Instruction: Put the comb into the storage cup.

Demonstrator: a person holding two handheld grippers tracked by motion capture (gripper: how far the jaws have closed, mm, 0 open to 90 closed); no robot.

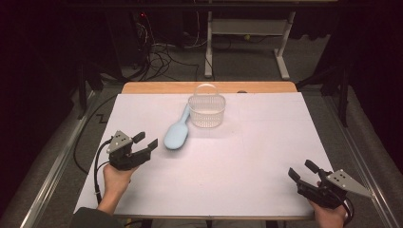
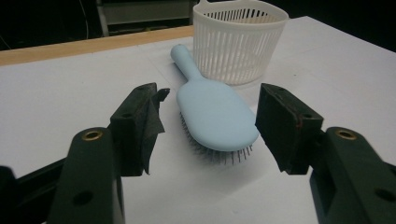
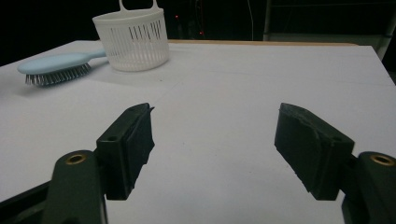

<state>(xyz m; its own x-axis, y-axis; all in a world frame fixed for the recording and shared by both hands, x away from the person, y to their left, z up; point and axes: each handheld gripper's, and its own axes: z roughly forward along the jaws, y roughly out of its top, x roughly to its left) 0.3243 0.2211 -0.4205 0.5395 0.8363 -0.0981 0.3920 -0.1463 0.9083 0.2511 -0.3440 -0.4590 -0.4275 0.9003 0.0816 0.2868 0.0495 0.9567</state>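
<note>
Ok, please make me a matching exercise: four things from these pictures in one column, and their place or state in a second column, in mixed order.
Things:
1. hairbrush
2. basket
3. left gripper
4. right gripper

Places or states:
A. white, slotted wall, stands upright at the far middle of the table
B. open, at the near right corner, far from both objects
C. light blue, lies bristles down, handle beside the basket
D. open, pointed at the brush head

Pairs: 1-C, 2-A, 3-D, 4-B

Table – hairbrush, basket
</note>
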